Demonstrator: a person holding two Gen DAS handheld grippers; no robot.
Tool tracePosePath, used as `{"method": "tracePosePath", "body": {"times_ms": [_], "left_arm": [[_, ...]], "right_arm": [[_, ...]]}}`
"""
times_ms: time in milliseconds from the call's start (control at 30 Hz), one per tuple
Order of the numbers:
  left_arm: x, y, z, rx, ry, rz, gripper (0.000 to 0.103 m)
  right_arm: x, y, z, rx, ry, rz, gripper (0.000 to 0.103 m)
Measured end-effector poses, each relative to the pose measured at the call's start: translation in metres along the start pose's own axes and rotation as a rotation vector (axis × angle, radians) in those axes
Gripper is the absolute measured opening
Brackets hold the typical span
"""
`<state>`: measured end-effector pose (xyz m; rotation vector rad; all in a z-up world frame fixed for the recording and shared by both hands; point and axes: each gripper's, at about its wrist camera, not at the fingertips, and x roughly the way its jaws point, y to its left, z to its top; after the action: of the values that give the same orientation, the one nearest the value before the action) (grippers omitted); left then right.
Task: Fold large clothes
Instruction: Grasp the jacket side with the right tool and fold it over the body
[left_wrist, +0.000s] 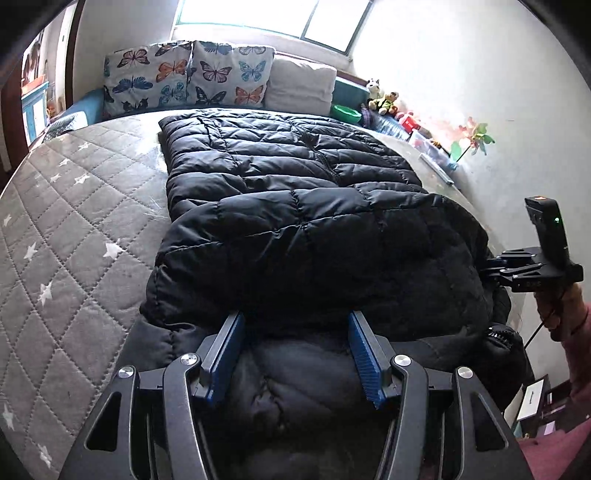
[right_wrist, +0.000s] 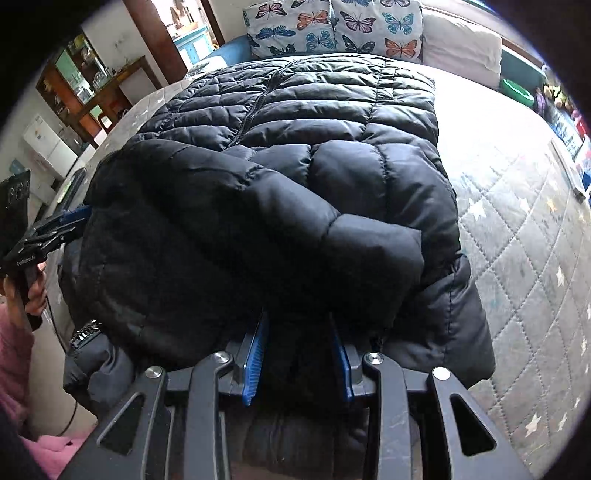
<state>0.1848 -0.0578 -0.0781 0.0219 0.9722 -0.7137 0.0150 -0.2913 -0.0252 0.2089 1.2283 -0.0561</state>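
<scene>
Here the black coat (left_wrist: 295, 206) lies lengthwise on the bed (left_wrist: 74, 206), running straight away from both grippers, left gripper (left_wrist: 295, 354) and right gripper (right_wrist: 299, 354) each half open astride its folded-over near end, gripping nothing.

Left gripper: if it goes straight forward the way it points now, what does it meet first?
Most likely the black puffer jacket. The left gripper has open jaws, and its fingertips already sit at the folded edge of the padding. Whether they touch is unclear.
</scene>
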Motion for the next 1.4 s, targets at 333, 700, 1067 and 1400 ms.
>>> {"method": "tracePosePath", "body": {"times_ms": [333, 700, 1067, 1400], "left_arm": [[-0.062, -0.010, 0.035, 0.012, -0.071, -0.022, 0.063], [-0.052, -0.013, 0.065, 0.009, -0.066, -0.010, 0.070], [-0.025, -0.017, 0.058, 0.022, -0.014, -0.018, 0.070], [-0.017, -0.031, 0.044, 0.114, 0.034, 0.026, 0.078]], "right_arm": [[-0.069, -0.012, 0.005, 0.012, -0.079, -0.082, 0.039], [-0.057, -0.049, 0.005, 0.201, -0.112, 0.105, 0.049], [-0.102, -0.002, 0.045, -0.025, -0.304, -0.095, 0.010], [-0.014, -0.051, 0.014, 0.086, -0.056, -0.197, 0.009]]}}
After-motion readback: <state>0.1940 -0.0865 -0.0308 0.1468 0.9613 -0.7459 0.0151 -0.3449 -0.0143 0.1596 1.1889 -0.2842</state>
